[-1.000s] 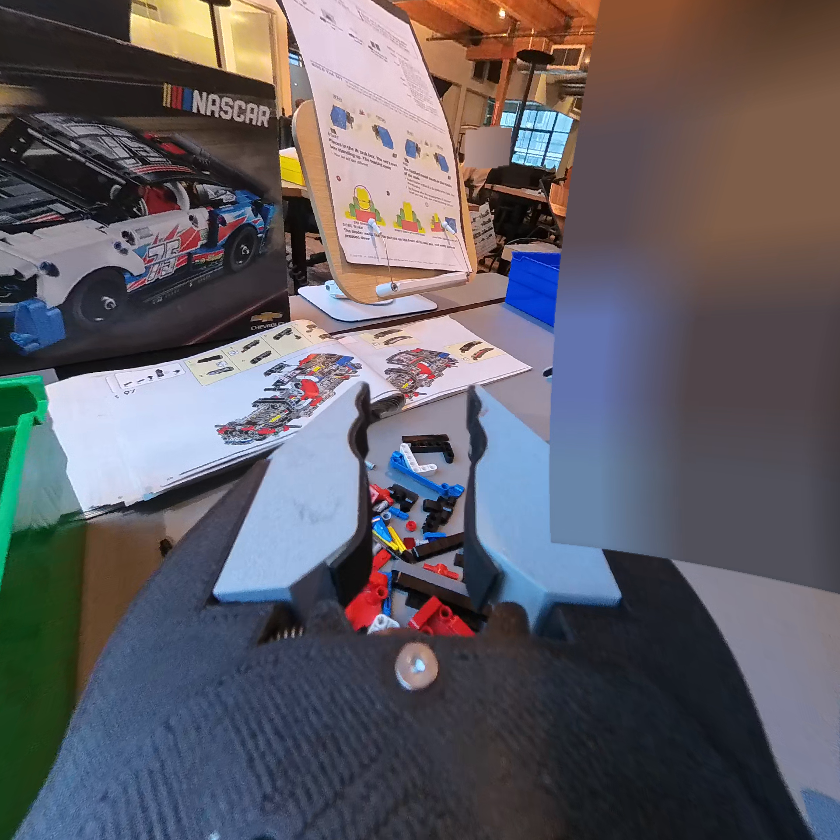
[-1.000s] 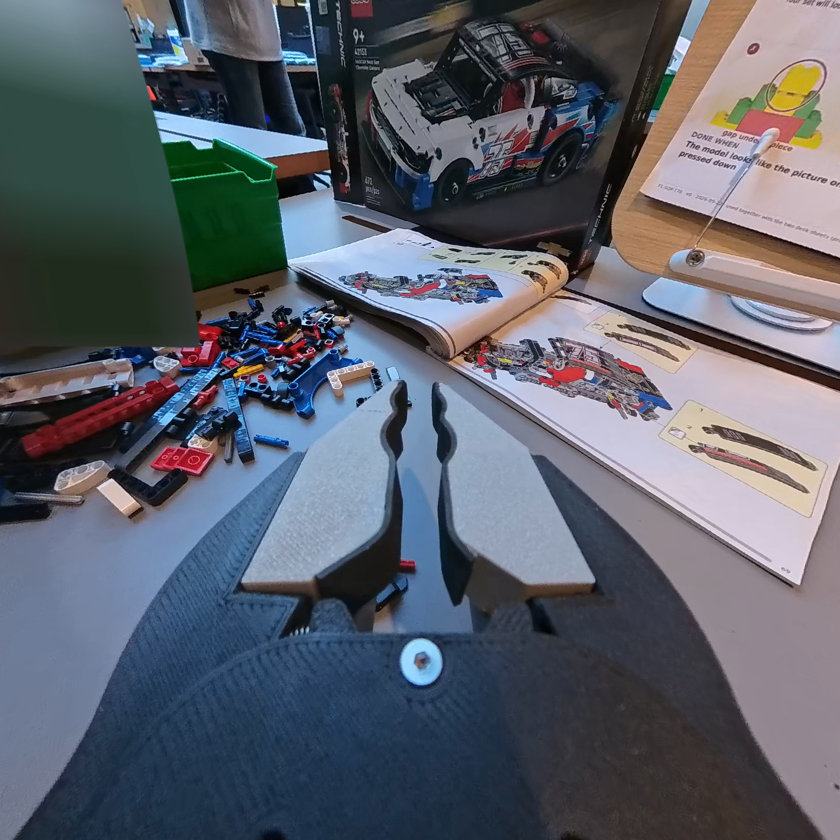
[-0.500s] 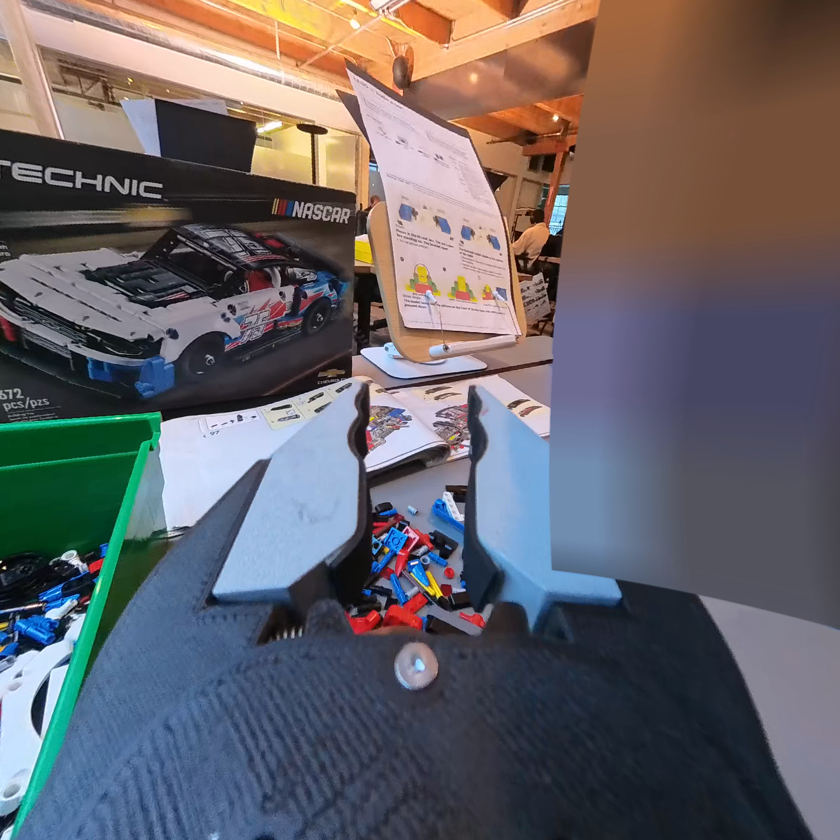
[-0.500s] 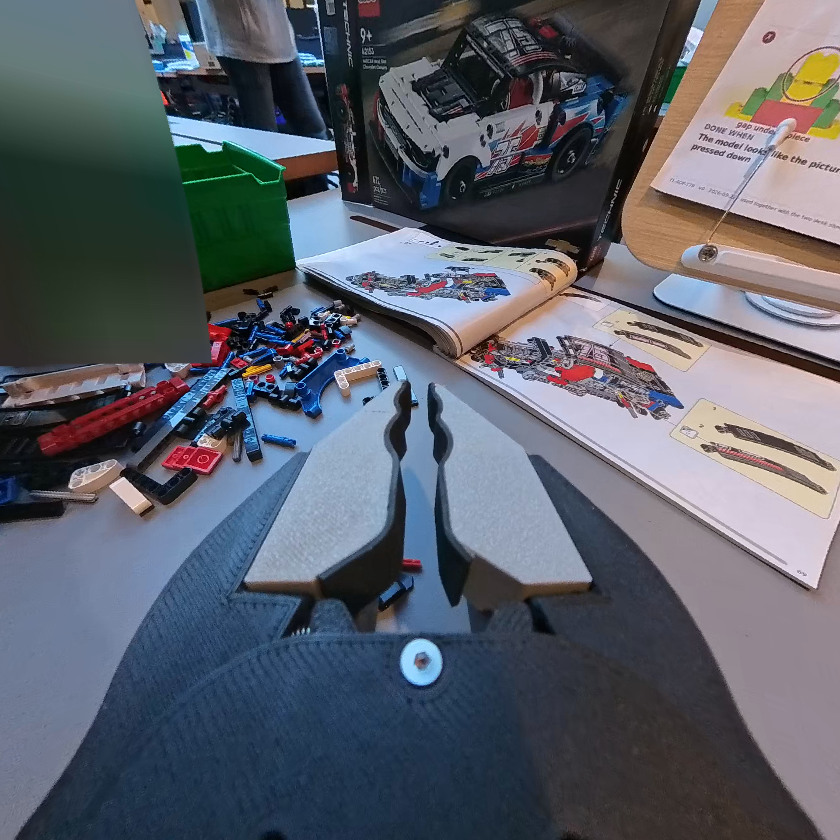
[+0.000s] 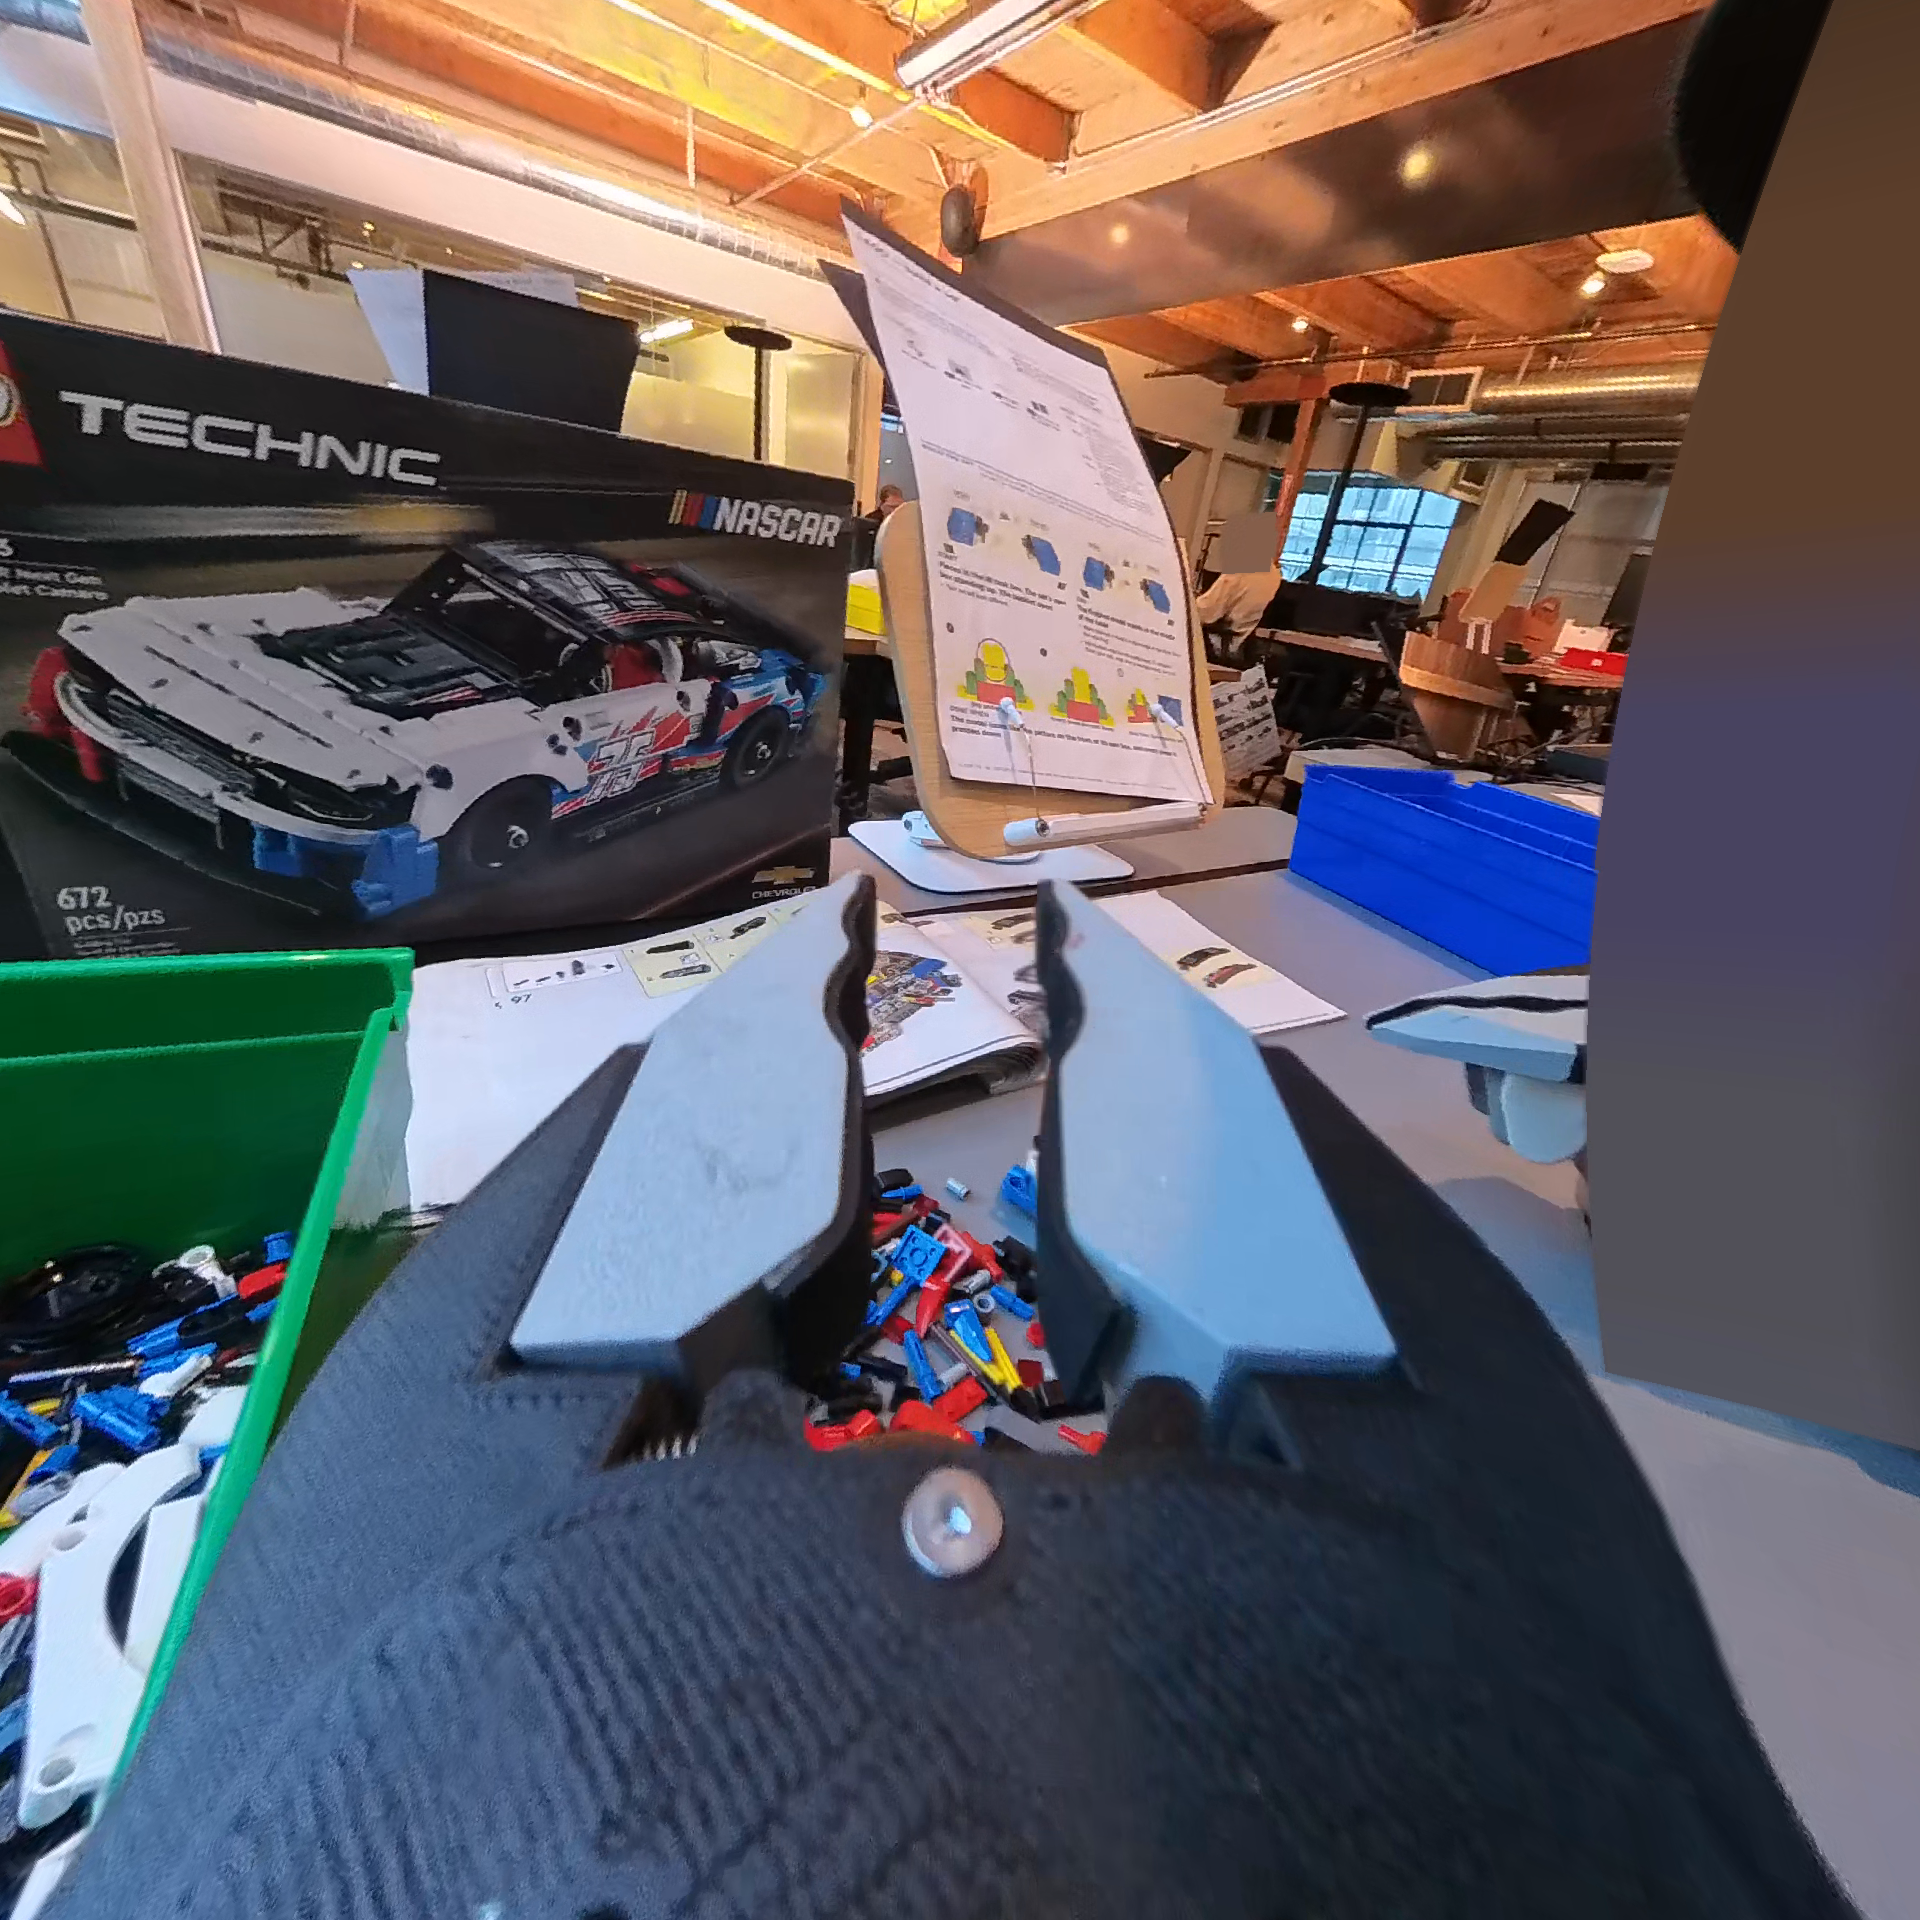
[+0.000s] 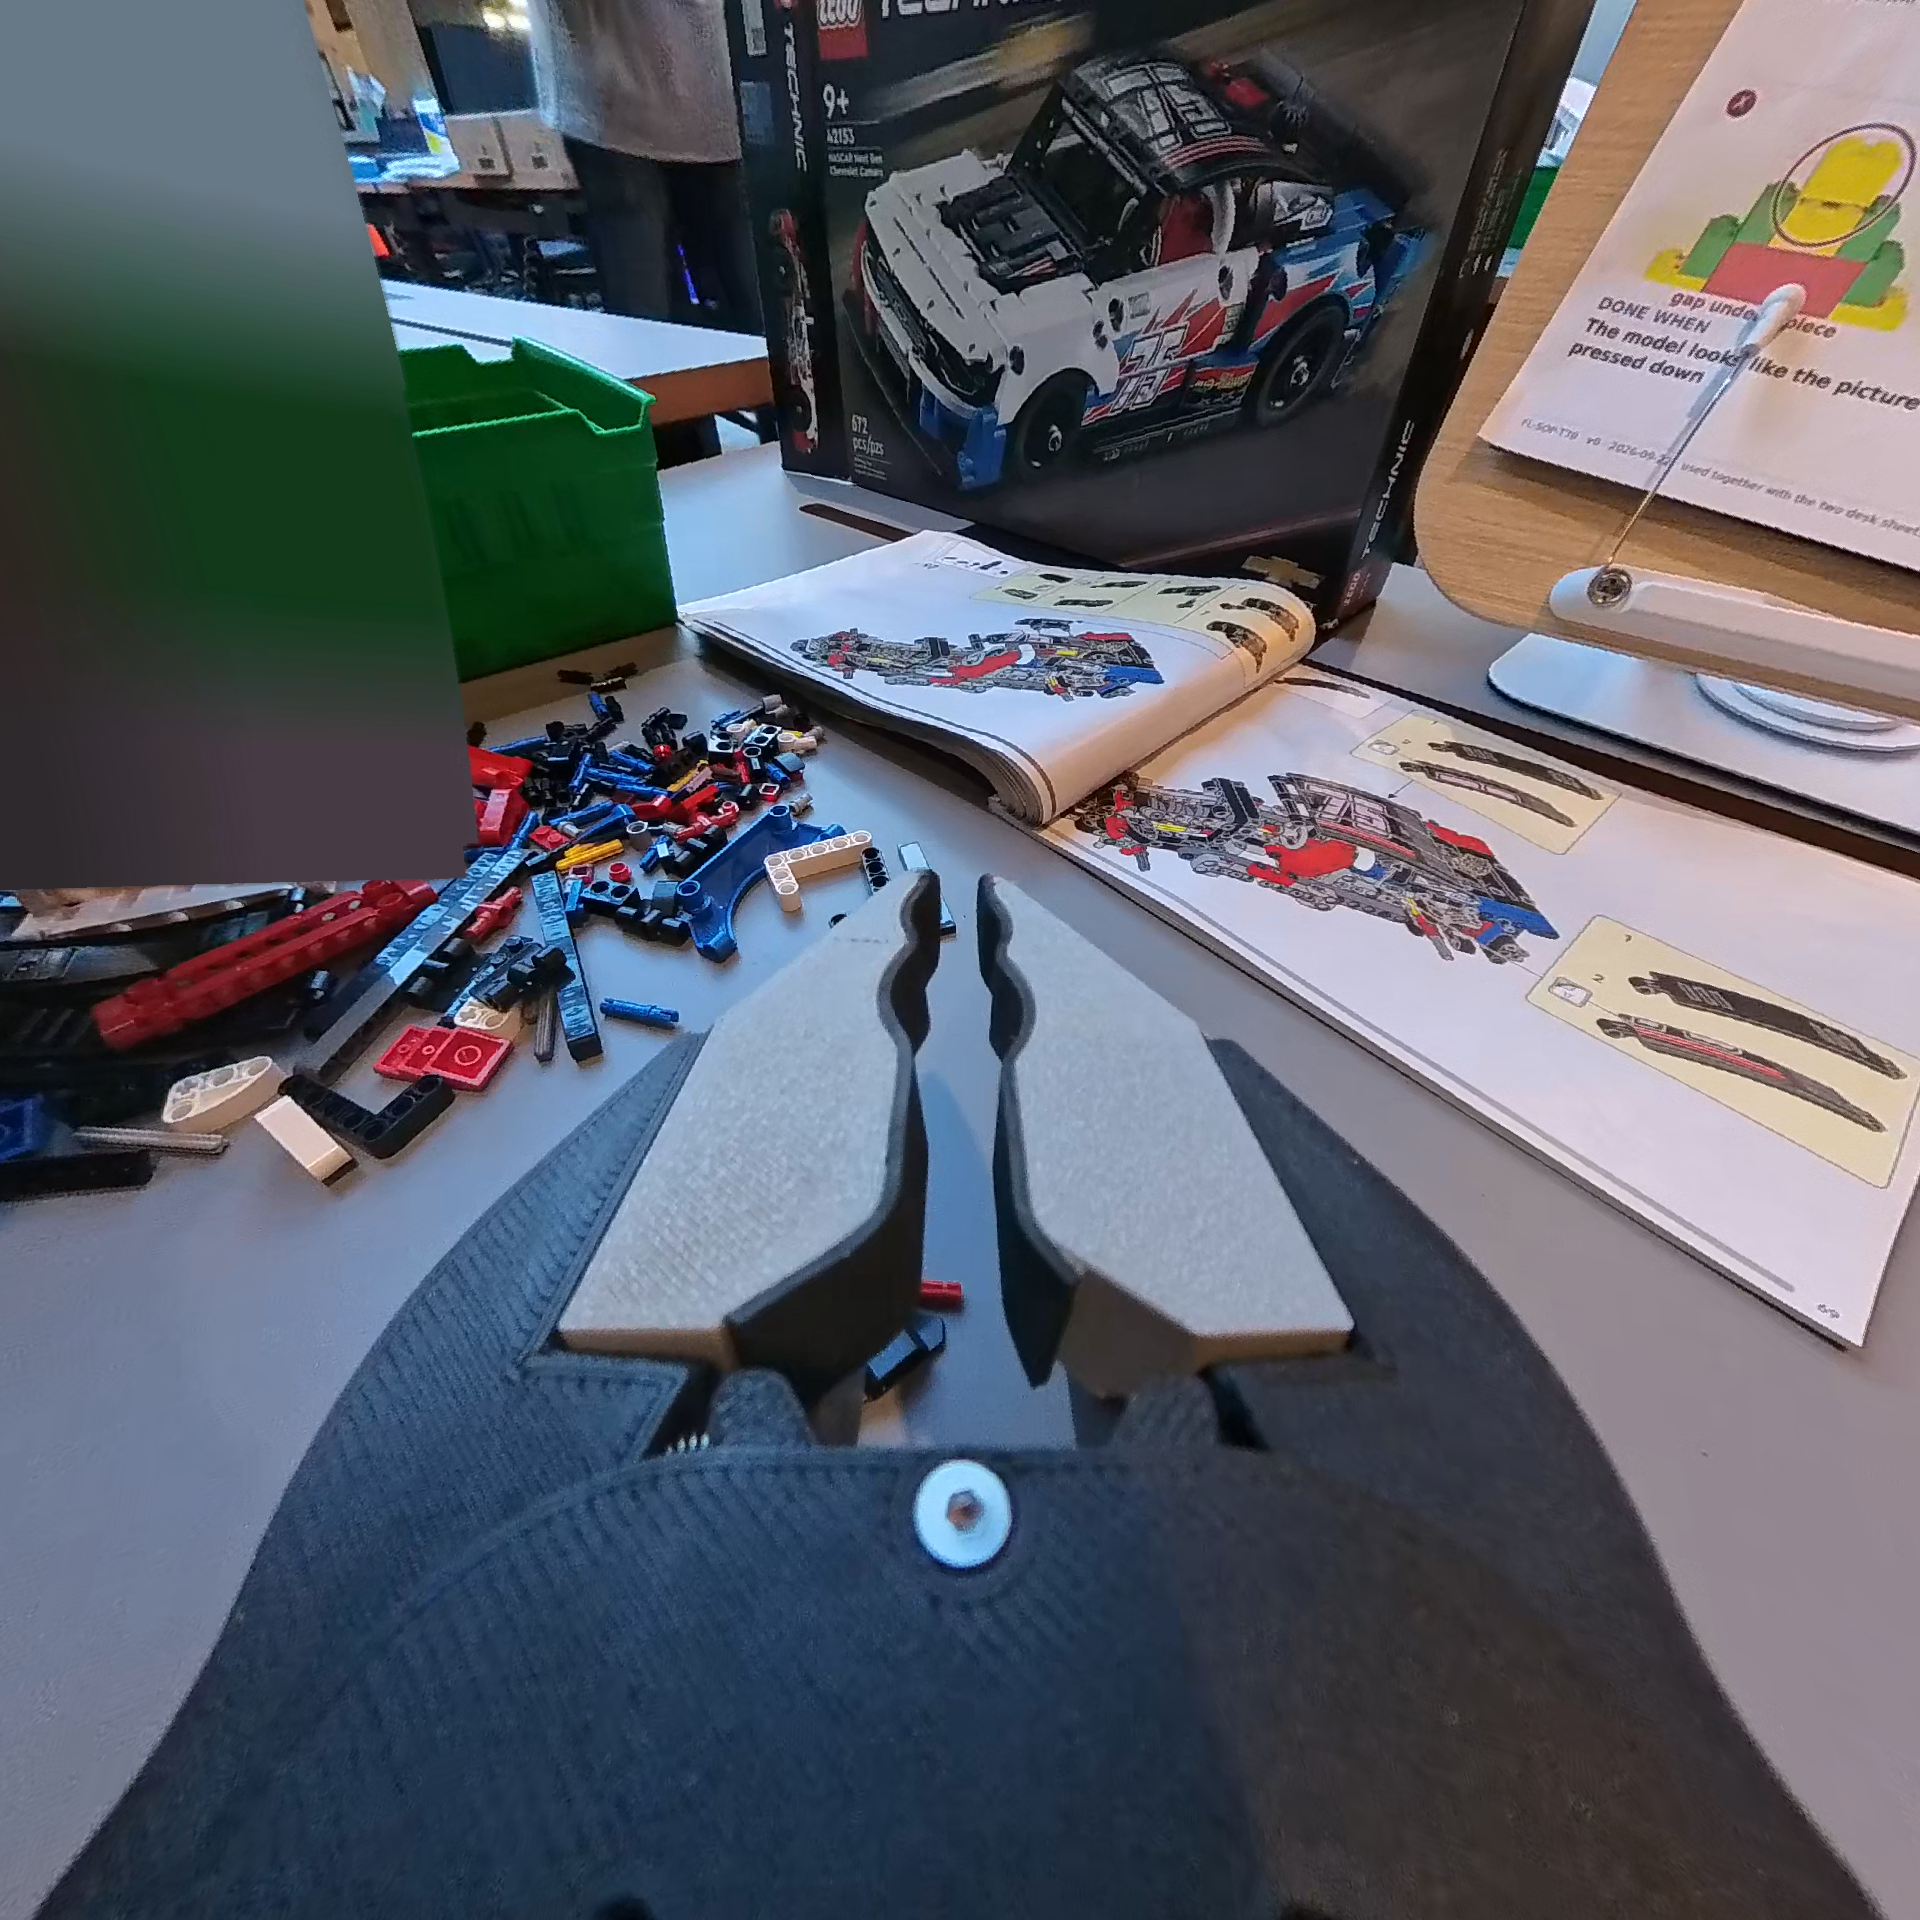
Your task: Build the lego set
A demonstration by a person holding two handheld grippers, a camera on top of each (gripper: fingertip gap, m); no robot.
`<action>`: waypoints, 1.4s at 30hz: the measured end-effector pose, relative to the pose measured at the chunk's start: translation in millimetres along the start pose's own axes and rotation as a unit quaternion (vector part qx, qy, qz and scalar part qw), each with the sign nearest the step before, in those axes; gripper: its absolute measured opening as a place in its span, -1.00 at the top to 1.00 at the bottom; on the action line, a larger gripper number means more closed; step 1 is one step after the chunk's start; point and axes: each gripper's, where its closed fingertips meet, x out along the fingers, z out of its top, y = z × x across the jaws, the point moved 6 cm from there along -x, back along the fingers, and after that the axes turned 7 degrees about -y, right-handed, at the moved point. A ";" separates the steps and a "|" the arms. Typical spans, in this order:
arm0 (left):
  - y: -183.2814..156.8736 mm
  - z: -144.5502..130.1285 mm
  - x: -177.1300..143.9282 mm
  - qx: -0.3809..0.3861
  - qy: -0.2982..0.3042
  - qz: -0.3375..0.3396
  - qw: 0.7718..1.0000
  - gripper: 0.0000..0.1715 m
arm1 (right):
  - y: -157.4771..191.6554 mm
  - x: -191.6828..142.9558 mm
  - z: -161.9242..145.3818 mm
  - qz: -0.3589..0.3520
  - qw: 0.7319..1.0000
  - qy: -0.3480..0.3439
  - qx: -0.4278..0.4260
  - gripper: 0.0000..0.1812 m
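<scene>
Loose Lego pieces point(image 6: 623, 831), red, blue, black and white, lie scattered on the grey table point(image 6: 208, 1351) left of my right gripper point(image 6: 958, 904). Its jaws stand nearly together with nothing between them, just above the table. A red pin point(image 6: 940, 1291) and a small black piece point(image 6: 904, 1351) lie under it. My left gripper point(image 5: 951, 956) is open and empty, held above the same pile point(image 5: 935, 1299). The open instruction booklet point(image 6: 1351, 883) lies beyond the pile; it also shows in the left wrist view point(image 5: 935, 997).
A green bin point(image 5: 156, 1091) with more pieces stands at the left; it also shows in the right wrist view point(image 6: 540, 499). The set's box point(image 5: 416, 675) and a document stand point(image 5: 1049, 644) stand behind the booklet. A blue bin point(image 5: 1444, 862) sits far right. The right gripper's finger point(image 5: 1486, 1023) shows at the right edge. The tips of one gripper are about 25 cm away from the tips of the other.
My left gripper has lifted and pulled back to the left, so the green bin has come into its view. The right gripper has barely moved.
</scene>
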 end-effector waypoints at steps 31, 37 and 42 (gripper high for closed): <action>26.9 -81.3 59.3 0.129 0.541 -0.075 0.828 0.89 | 5.2 -16.5 15.2 0.015 0.999 -0.036 0.009 0.96; 35.5 -106.0 78.3 0.073 0.609 -0.065 0.787 0.96 | 8.3 -22.2 17.2 0.023 0.999 -0.046 0.017 0.96; 39.7 -114.1 83.1 0.007 0.625 -0.037 0.780 0.97 | 14.4 -23.3 18.6 0.035 0.998 -0.049 0.017 0.96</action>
